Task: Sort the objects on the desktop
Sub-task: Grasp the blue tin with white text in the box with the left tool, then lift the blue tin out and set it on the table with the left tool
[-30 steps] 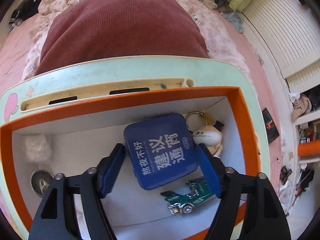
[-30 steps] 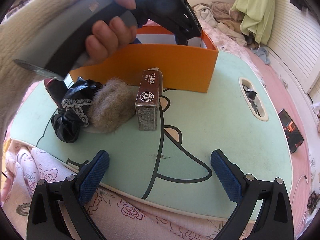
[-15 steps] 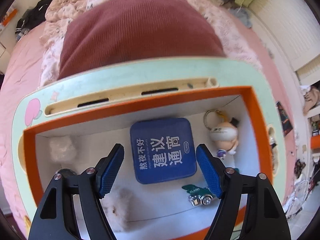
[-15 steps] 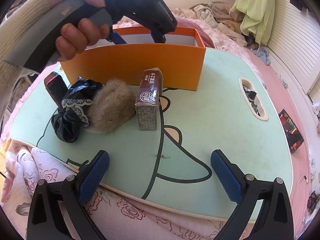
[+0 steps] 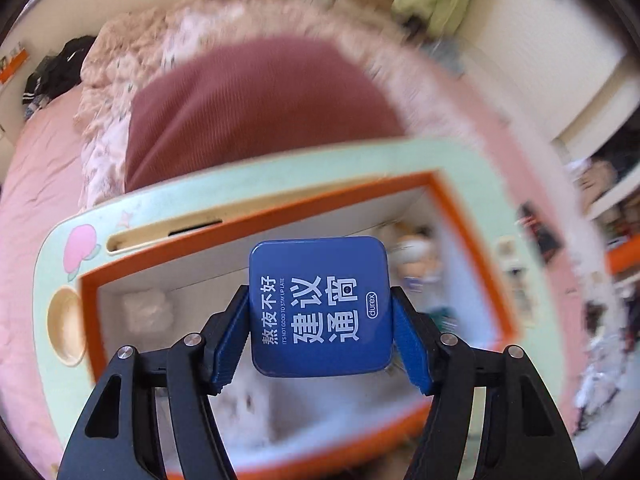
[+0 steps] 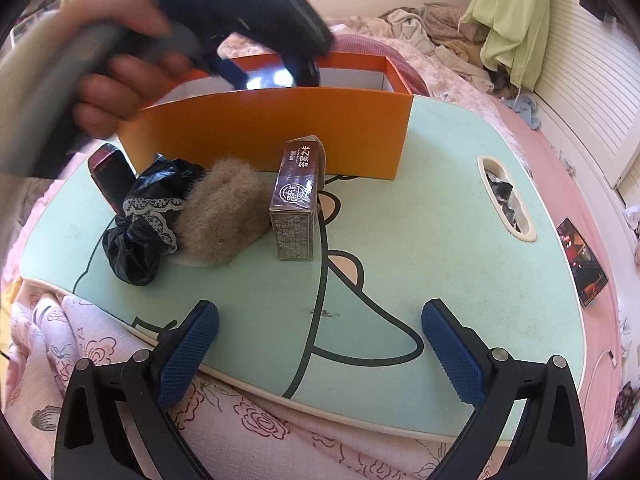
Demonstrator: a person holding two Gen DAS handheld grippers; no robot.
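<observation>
A blue square tin point(image 5: 319, 306) with white lettering sits between the pads of my left gripper point(image 5: 320, 295), whose jaws are closing and press on its two sides. The tin hangs above the white floor of the orange box point(image 5: 256, 216). In the right wrist view a hand point(image 6: 120, 92) holds that left gripper point(image 6: 270, 76) over the orange box point(image 6: 280, 132). My right gripper point(image 6: 320, 312) stands open over the near edge of the mint green table point(image 6: 420, 240), with nothing between its fingers.
In the box lie a small figure keychain point(image 5: 412, 256), a white fluffy lump point(image 5: 144, 310) and a blurred green toy point(image 5: 444, 316). In front of the box stand a brown carton point(image 6: 298, 204), a tan furry piece point(image 6: 224, 216), a black lace scrunchie point(image 6: 148, 220) and a dark red item point(image 6: 110, 176).
The left gripper's pads have come in onto the blue tin, and tin and gripper have risen off the box floor. The right gripper has stayed where it was.
</observation>
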